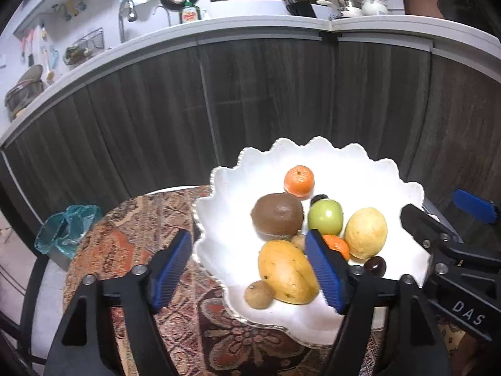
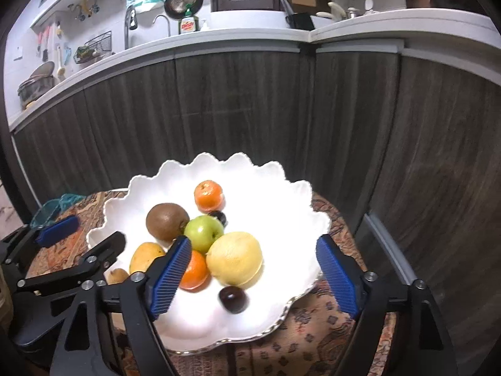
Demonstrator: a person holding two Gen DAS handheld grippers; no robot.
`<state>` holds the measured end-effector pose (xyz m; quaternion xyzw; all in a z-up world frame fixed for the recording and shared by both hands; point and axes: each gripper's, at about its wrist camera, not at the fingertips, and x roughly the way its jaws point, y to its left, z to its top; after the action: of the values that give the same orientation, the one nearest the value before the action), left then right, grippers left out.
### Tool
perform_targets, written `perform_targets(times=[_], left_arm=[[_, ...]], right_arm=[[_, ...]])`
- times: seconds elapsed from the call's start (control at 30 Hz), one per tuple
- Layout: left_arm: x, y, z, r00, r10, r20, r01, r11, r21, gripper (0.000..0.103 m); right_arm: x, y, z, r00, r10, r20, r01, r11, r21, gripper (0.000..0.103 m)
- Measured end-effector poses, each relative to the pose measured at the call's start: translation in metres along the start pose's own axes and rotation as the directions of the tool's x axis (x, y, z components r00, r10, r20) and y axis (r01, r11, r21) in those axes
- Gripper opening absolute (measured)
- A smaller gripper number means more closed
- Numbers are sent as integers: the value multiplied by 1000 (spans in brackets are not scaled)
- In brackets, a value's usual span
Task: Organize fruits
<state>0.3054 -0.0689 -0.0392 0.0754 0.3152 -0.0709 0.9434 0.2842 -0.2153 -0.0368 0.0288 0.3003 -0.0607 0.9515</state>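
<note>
Patterned cloth is covering the table point(image 1: 175, 219) where the white scalloped bowl point(image 2: 150, 178) is sitting, and all the fruit is lying inside it: mango point(image 1: 286, 272), brown kiwi point(image 1: 277, 216), yellow lemon point(image 2: 235, 258), green apple point(image 2: 203, 233), two oranges, small dark plums. You are holding your left gripper point(image 1: 249, 271) and right gripper point(image 2: 255, 274) over the bowl's near rim, fingers spread wide, gripping nothing.

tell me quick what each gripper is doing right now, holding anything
left gripper: open, holding nothing, over the white bowl.
right gripper: open, holding nothing, over the same bowl.
</note>
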Motion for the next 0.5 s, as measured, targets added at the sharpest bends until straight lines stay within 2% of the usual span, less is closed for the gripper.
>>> perform_targets(times=[0.07, 0.2, 0.5], left_arm=[[-4, 3, 1, 1000, 11, 6, -11, 1000, -13, 86], [-19, 9, 1, 1000, 23, 16, -22, 999, -36, 87], [-68, 20, 1, 996, 49, 68, -44, 997, -61, 95]], right_arm=[[-2, -1, 2, 1000, -14, 4, 14, 1000, 2, 89], [-12, 0, 4, 999, -32, 10, 32, 999, -5, 93], [-50, 0, 3, 999, -32, 39, 32, 999, 19, 95]])
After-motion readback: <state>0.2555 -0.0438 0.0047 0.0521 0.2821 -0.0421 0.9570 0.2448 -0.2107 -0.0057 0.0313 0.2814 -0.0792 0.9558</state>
